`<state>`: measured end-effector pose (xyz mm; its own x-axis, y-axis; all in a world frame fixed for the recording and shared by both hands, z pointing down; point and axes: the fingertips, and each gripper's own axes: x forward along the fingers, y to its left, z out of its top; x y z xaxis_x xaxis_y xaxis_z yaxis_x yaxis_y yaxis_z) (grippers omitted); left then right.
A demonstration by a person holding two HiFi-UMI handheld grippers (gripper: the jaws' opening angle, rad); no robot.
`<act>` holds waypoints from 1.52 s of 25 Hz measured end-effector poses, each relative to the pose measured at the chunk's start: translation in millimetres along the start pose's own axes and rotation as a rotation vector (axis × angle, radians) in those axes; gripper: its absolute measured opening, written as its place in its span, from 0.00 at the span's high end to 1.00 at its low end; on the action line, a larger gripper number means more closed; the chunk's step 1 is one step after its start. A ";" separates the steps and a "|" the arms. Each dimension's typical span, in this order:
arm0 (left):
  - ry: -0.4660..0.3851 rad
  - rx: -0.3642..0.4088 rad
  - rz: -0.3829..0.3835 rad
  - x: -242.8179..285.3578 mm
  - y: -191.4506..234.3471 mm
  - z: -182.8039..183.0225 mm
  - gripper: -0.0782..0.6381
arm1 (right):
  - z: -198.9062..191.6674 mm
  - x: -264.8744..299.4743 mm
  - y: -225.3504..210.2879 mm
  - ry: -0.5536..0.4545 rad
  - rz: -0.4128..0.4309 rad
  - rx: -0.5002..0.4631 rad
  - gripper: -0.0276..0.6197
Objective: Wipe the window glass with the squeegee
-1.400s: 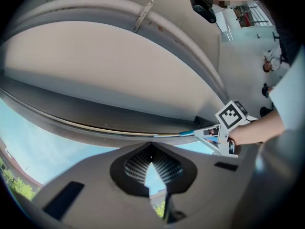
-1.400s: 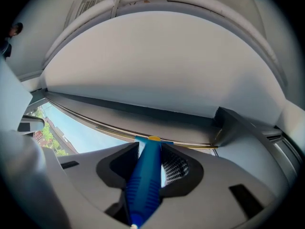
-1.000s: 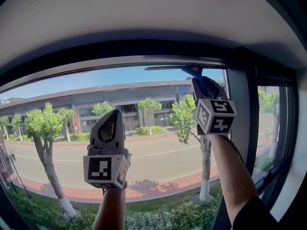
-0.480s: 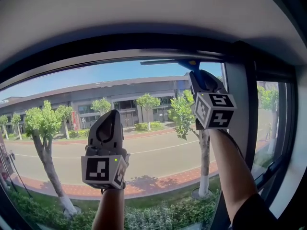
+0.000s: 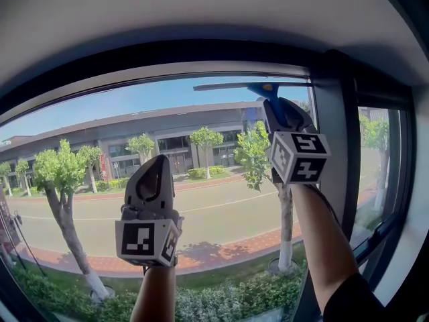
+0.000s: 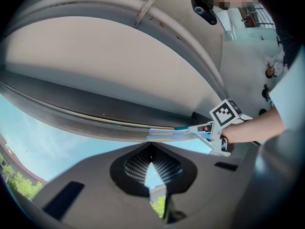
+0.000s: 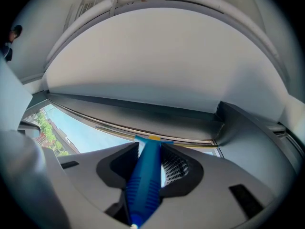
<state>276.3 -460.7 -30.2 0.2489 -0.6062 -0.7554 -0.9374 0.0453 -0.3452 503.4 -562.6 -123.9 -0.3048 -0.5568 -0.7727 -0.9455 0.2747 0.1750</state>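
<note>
The squeegee has a blue handle and a long dark blade lying against the window glass just under the top frame. My right gripper is raised at the pane's upper right and shut on the handle. In the left gripper view the blade shows along the frame with the right gripper beside it. My left gripper is lower, mid-pane, jaws together with nothing between them; the same left gripper points up at the frame.
A dark top frame runs above the glass, with white ceiling over it. A grey vertical mullion stands right of the squeegee, with a second pane beyond. Trees, road and building lie outside.
My right gripper has lifted the squeegee a little, bringing the blade closer under the top frame. The left gripper has stayed almost where it was.
</note>
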 end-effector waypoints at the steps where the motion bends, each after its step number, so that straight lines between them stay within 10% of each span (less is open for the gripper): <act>1: 0.005 0.000 0.000 -1.0 -0.2 -1.7 0.89 | -0.8 -1.3 0.5 0.000 0.000 0.001 0.74; 38: 0.101 -0.053 -0.013 -52.1 -22.7 -44.0 0.89 | -44.3 -60.5 11.7 0.069 0.008 0.023 0.74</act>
<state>273.9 -465.1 41.5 0.2380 -0.6837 -0.6898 -0.9464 -0.0036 -0.3230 505.8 -560.4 -48.1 -0.3207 -0.6065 -0.7275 -0.9402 0.2969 0.1669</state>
